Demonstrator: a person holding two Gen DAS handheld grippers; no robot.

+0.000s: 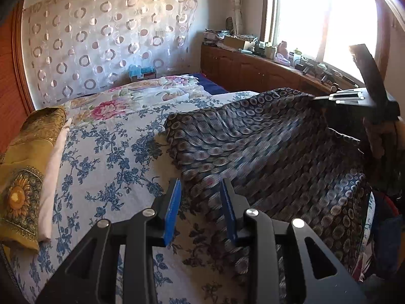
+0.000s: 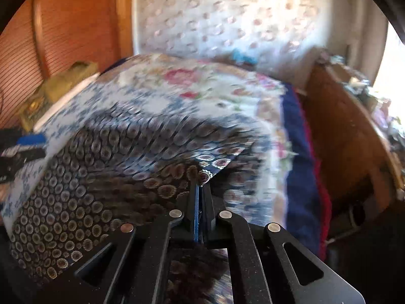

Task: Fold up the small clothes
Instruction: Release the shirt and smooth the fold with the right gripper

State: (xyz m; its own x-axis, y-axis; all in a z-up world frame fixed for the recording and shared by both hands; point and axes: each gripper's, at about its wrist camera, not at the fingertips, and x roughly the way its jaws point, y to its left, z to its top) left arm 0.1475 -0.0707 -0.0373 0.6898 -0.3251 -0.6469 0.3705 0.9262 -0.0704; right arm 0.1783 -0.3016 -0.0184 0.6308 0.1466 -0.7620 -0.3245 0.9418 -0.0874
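A dark garment with a peacock-eye print (image 1: 265, 152) lies spread on the bed, its far right corner lifted. My left gripper (image 1: 201, 190) is open, its blue pads just above the garment's near left edge, holding nothing. My right gripper (image 2: 201, 177) is shut on a corner of the same garment (image 2: 101, 172) and holds it raised above the bed; it also shows in the left wrist view (image 1: 329, 98) at the upper right. The right wrist view is blurred by motion.
The bed has a blue floral sheet (image 1: 106, 157) and a pink floral quilt (image 1: 141, 96) further back. A folded yellow sunflower cloth (image 1: 22, 177) lies at the bed's left edge. A wooden headboard (image 1: 10, 76) stands left, a cluttered wooden cabinet (image 1: 265, 68) under the window.
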